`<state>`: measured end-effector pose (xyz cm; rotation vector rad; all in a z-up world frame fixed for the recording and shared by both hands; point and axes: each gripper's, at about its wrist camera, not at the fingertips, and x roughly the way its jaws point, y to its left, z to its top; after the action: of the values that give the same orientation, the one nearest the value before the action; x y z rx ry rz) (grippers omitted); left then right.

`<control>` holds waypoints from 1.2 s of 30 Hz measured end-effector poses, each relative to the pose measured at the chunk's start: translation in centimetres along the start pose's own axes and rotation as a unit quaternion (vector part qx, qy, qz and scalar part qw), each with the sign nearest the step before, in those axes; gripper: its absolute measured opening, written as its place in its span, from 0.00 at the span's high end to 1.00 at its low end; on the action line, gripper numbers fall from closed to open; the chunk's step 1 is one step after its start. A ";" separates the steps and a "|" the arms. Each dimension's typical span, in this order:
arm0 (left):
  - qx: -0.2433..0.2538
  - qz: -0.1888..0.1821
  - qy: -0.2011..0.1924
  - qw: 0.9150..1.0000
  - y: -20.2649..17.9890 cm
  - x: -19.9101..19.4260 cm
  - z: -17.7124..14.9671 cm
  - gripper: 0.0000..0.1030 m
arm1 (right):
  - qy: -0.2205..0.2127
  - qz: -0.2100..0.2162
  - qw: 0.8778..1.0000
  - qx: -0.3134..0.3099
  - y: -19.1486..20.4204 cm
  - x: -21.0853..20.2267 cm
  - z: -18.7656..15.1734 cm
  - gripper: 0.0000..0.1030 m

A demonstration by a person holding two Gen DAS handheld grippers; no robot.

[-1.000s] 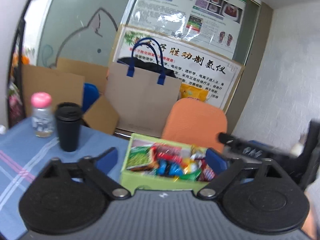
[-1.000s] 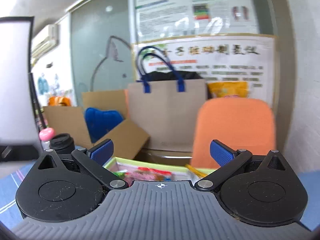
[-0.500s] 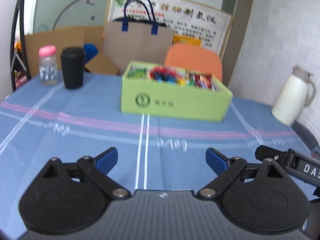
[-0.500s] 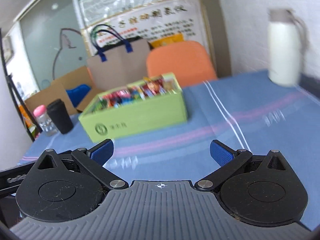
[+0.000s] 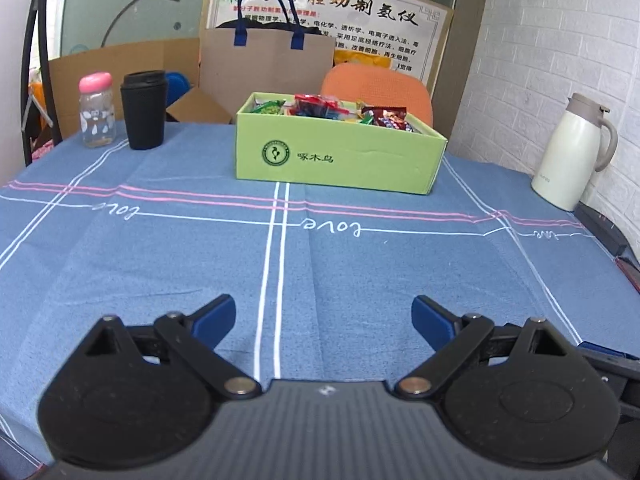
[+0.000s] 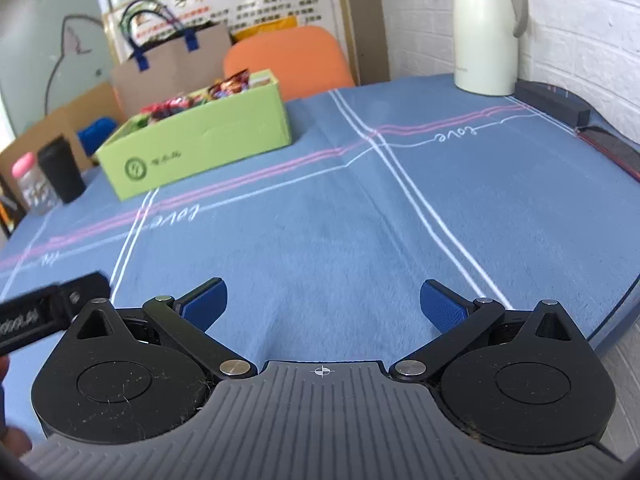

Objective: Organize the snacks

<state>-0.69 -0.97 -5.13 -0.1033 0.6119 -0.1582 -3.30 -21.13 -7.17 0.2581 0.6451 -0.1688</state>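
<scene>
A light-green cardboard box [image 5: 340,156] [image 6: 192,144] stands at the far middle of the blue-clothed table, filled with several colourful snack packets [image 5: 320,108] [image 6: 228,86]. My left gripper [image 5: 322,316] hovers low over the near part of the cloth, well short of the box, open with nothing between its blue pads. My right gripper [image 6: 322,304] is also open and empty, over the near cloth to the right of the box. The left tool's black body [image 6: 44,312] shows at the left edge of the right wrist view.
A black tumbler [image 5: 143,110] and a pink-capped clear bottle [image 5: 96,110] stand far left. A white thermos jug [image 5: 572,152] [image 6: 486,28] is at the far right by the brick wall, with a dark flat bar [image 6: 552,100] beside it. An orange chair [image 5: 378,88] and a paper bag [image 5: 266,60] are behind the table.
Both grippers have dropped and pulled back from above the box toward the near side of the table; the box now lies farther away. Both stay open and empty.
</scene>
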 end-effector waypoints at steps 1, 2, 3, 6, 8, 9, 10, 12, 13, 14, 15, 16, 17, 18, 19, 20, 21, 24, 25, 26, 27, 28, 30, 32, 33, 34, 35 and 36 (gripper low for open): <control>0.002 0.001 0.000 1.000 0.0 0.1 0.1 0.10 | 0.002 0.004 1.000 -0.002 0.1 0.0 0.0 0.10; 0.003 0.002 0.002 1.000 0.1 0.2 0.2 0.10 | 0.004 0.001 1.000 -0.003 0.2 0.2 0.1 0.10; 0.002 0.003 0.004 1.000 0.2 0.4 0.3 0.10 | 0.004 -0.001 1.000 -0.005 0.4 0.3 0.2 0.10; 0.000 0.007 0.002 1.000 0.4 0.8 1.0 0.10 | 0.006 0.002 1.000 -0.009 0.6 1.0 0.9 0.10; 0.000 0.013 0.003 1.000 0.5 1.2 1.4 0.10 | 0.007 0.002 1.000 -0.009 0.9 1.5 1.3 0.10; 0.000 0.015 0.004 1.000 0.5 1.5 1.7 0.10 | 0.009 0.002 1.000 -0.011 1.1 1.9 1.5 0.10; -0.001 0.017 0.005 1.000 0.6 1.7 2.0 0.10 | 0.011 0.000 1.000 -0.013 1.3 2.2 1.8 0.10; -0.003 0.021 0.004 1.000 0.7 2.2 2.6 0.10 | 0.014 -0.001 1.000 -0.017 1.5 2.9 2.4 0.10; -0.004 0.024 0.005 1.000 0.7 2.5 3.0 0.10 | 0.014 0.000 1.000 -0.018 1.6 3.1 2.7 0.10; -0.005 0.027 0.007 1.000 0.7 2.8 3.3 0.10 | 0.013 0.001 1.000 -0.019 1.7 3.4 3.1 0.10; -0.005 0.028 0.007 1.000 0.6 3.0 3.8 0.10 | 0.013 0.001 1.000 -0.020 1.8 3.6 3.4 0.10; -0.005 0.029 0.005 1.000 0.6 3.3 4.3 0.10 | 0.012 0.000 1.000 -0.022 1.9 3.8 3.8 0.10; -0.004 0.029 0.004 1.000 0.5 3.6 4.8 0.10 | 0.011 -0.003 1.000 -0.023 1.9 4.1 4.1 0.10; -0.002 0.030 0.003 1.000 0.3 3.8 5.3 0.10 | 0.011 -0.007 1.000 -0.024 2.0 4.3 4.5 0.10; 0.000 0.031 0.002 1.000 0.2 4.2 5.7 0.10 | 0.010 -0.010 1.000 -0.026 2.0 4.5 4.8 0.10; 0.002 0.031 0.002 1.000 0.1 4.4 6.0 0.10 | 0.008 -0.012 1.000 -0.026 2.0 4.6 5.1 0.10; 0.004 0.031 0.002 1.000 0.0 4.7 6.3 0.10 | 0.007 -0.014 1.000 -0.024 2.0 4.8 5.5 0.10; 0.007 0.031 0.005 0.999 -0.3 5.5 6.7 0.10 | 0.005 -0.012 1.000 -0.016 1.7 5.3 6.3 0.10; 0.006 0.033 0.008 0.999 -0.3 5.8 6.8 0.10 | 0.003 -0.012 1.000 -0.014 1.6 5.5 6.6 0.10; 0.006 0.034 0.010 0.999 -0.3 6.1 6.8 0.10 | 0.002 -0.011 1.000 -0.013 1.5 5.7 6.8 0.10; 0.006 0.036 0.012 0.999 -0.3 6.3 6.9 0.10 | 0.003 -0.012 1.000 -0.011 1.5 6.0 6.9 0.10; 0.008 0.039 0.013 0.999 -0.3 6.6 6.9 0.10 | 0.003 -0.012 1.000 -0.009 1.5 6.2 7.0 0.10; 0.009 0.045 0.015 0.999 -0.2 7.0 6.9 0.10 | 0.005 -0.012 1.000 -0.004 1.4 6.7 7.2 0.10; 0.008 0.048 0.017 0.999 -0.1 7.4 6.8 0.12 | 0.010 -0.013 1.000 0.000 1.2 7.2 7.2 0.10; 0.007 0.047 0.017 0.999 0.0 7.6 6.7 0.12 | 0.014 -0.013 1.000 0.002 1.2 7.5 7.2 0.10; 0.007 0.046 0.019 0.999 0.0 7.7 6.7 0.12 | 0.016 -0.012 1.000 0.003 1.3 7.7 7.1 0.10; 0.007 0.046 0.020 0.999 0.0 7.8 6.7 0.12 | 0.017 -0.013 1.000 0.003 1.3 7.8 7.0 0.10; 0.006 0.046 0.022 0.999 0.1 8.0 6.6 0.12 | 0.018 -0.014 1.000 0.003 1.3 7.9 6.9 0.10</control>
<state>9.58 -2.00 -4.22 -0.0597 0.6585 -0.0761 7.19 -22.48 -6.44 0.2593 0.6842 -0.1937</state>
